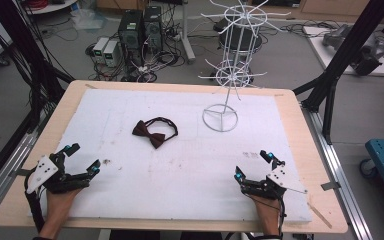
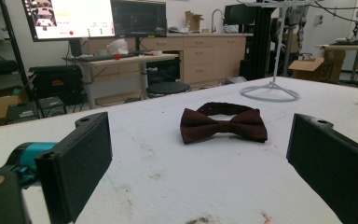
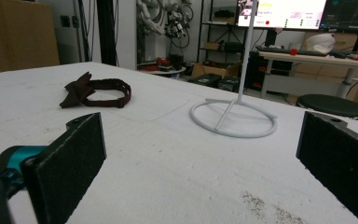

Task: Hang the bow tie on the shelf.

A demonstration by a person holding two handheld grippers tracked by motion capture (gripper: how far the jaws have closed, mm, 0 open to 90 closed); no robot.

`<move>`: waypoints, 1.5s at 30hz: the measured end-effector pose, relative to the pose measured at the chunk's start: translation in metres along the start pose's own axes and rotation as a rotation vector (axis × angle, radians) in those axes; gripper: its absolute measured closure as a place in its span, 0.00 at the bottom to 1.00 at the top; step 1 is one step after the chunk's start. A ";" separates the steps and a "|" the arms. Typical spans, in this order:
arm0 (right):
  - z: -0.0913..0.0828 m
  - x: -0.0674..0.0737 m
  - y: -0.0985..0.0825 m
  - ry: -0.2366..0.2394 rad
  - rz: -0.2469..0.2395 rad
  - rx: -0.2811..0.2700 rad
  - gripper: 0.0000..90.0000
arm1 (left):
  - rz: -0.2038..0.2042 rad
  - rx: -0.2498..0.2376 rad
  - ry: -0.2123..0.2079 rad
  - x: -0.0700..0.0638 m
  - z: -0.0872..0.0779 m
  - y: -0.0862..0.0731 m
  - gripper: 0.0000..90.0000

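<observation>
start state, nothing picked up. left gripper and right gripper rest wide open and empty at bench near corners. maroon bow tie mid-bench; white wire rack toward far edge. next probably: grasp tie.

White mat lies bare across its near half. Farther off, a bow tie sits left of centre; a wire rack stands far right.

The high view looks steeply down on the whole bench. Both claw views sit low at its near edge, facing far; each shares the bow tie and rack.
</observation>
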State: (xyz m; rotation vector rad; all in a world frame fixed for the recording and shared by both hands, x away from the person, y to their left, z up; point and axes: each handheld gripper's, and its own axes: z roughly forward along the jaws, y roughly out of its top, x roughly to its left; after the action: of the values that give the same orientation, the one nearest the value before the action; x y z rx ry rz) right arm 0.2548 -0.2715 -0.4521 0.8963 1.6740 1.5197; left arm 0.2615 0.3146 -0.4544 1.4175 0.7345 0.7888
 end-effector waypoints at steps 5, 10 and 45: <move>0.000 -0.001 0.000 0.000 -0.005 -0.007 0.01 | 0.005 0.006 -0.003 0.000 0.000 0.000 0.08; 0.000 -0.001 0.000 0.007 0.010 -0.004 0.01 | 0.003 0.012 -0.009 0.001 0.001 0.001 0.09; -0.001 -0.002 0.000 0.004 0.029 -0.006 0.01 | 0.095 0.216 -0.239 0.011 0.037 0.056 0.02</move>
State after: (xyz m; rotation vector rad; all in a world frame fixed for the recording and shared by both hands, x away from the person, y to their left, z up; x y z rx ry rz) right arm 0.2550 -0.2735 -0.4522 0.9180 1.6650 1.5460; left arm 0.2967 0.3029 -0.3972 1.7180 0.5831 0.6123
